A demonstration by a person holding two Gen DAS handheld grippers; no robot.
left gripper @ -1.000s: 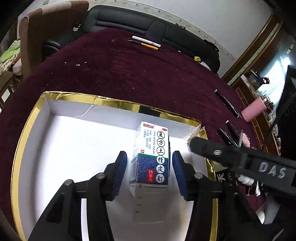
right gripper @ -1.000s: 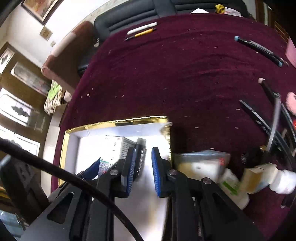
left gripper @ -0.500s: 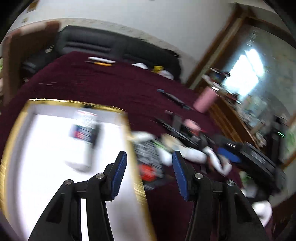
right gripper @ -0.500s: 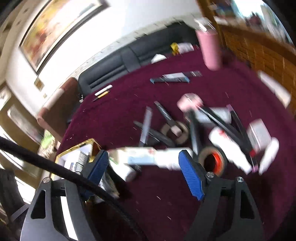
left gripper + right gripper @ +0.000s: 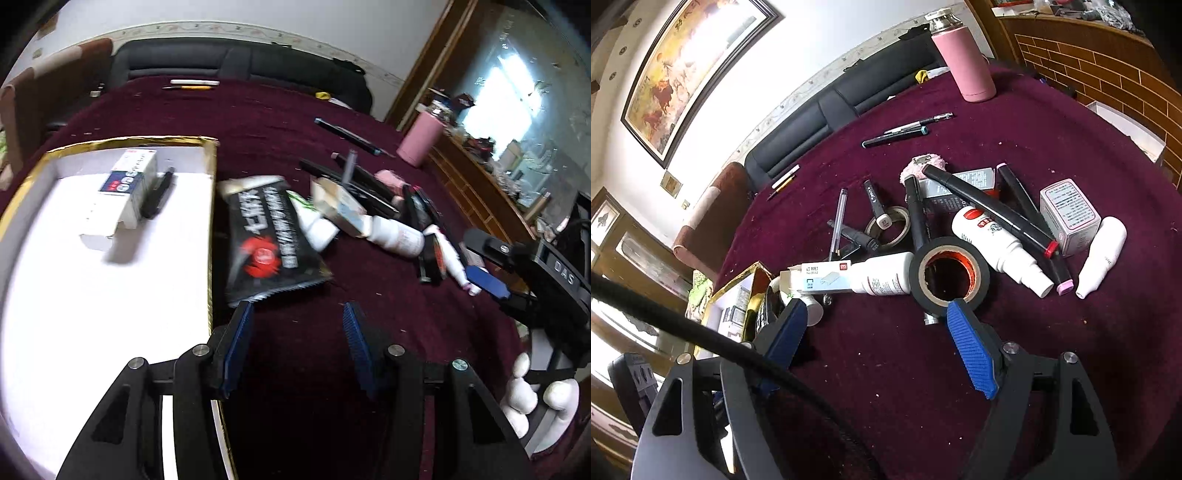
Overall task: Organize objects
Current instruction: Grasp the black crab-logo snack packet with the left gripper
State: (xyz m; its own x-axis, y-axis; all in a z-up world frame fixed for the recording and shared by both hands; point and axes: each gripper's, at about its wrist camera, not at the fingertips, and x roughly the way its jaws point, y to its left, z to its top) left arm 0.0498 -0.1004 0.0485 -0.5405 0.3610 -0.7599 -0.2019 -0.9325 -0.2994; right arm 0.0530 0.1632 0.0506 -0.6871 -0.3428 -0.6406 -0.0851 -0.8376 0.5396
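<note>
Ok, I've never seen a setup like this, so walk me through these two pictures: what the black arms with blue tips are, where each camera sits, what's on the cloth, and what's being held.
No robot here: a person holds a hand-operated claw in each hand, each with a fisheye camera looking along its blue-padded fingers.

The left claw shows in the left view, open and empty over the maroon tablecloth. Beside it is a gold-edged tray holding a medicine box and a black clip-like item. A black snack packet lies just outside it.

The right claw is also open, holding nothing. Ahead of it lie a black tape roll, a staples box, white bottles, markers, pens and a pink flask.
</note>
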